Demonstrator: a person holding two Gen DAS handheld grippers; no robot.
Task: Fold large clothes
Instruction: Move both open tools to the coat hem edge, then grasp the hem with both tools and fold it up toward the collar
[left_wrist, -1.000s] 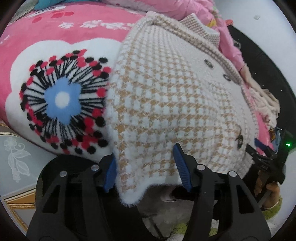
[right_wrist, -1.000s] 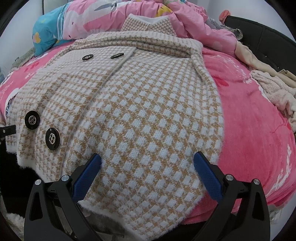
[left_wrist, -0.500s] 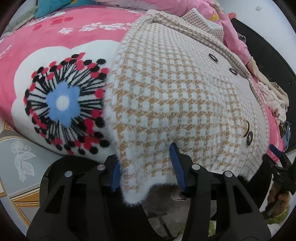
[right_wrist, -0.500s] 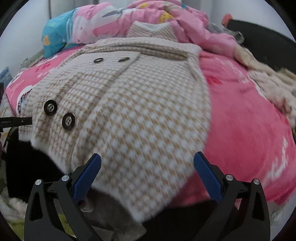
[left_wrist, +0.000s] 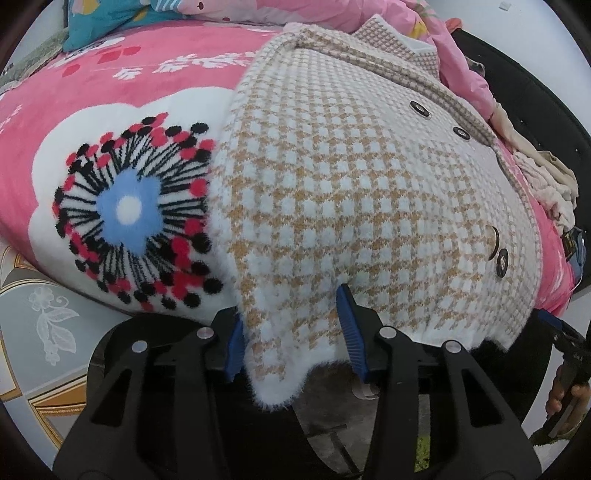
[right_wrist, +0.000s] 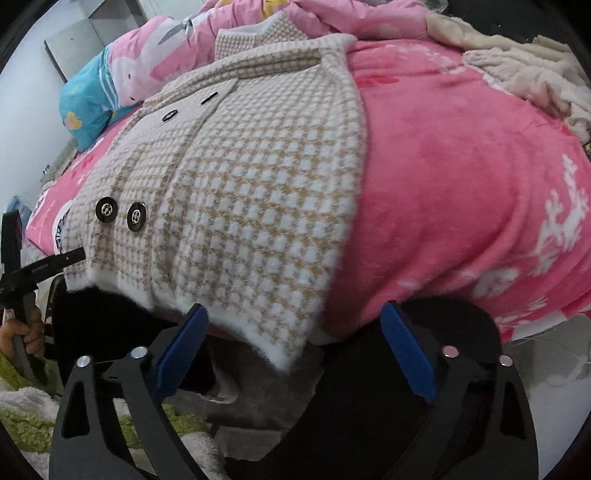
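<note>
A tan-and-white houndstooth coat (left_wrist: 343, 184) with black buttons lies front-up on a pink blanket (left_wrist: 110, 92), its hem hanging over the bed's near edge. My left gripper (left_wrist: 293, 332) is open, its blue pads on either side of the hem's left corner, not clamped. In the right wrist view the same coat (right_wrist: 240, 192) shows, and my right gripper (right_wrist: 291, 354) is wide open with the hem's right corner between its pads, apart from both.
The blanket has a large flower print (left_wrist: 129, 210). Pink bedding and a blue pillow (right_wrist: 88, 107) lie at the head. A beige garment pile (right_wrist: 535, 70) sits at the right side. Green rug (right_wrist: 22, 417) on the floor below.
Both grippers have drawn back and lower toward the bed's edge. The left jaws have narrowed around the hem corner. The right gripper has swung rightward, so more pink blanket shows.
</note>
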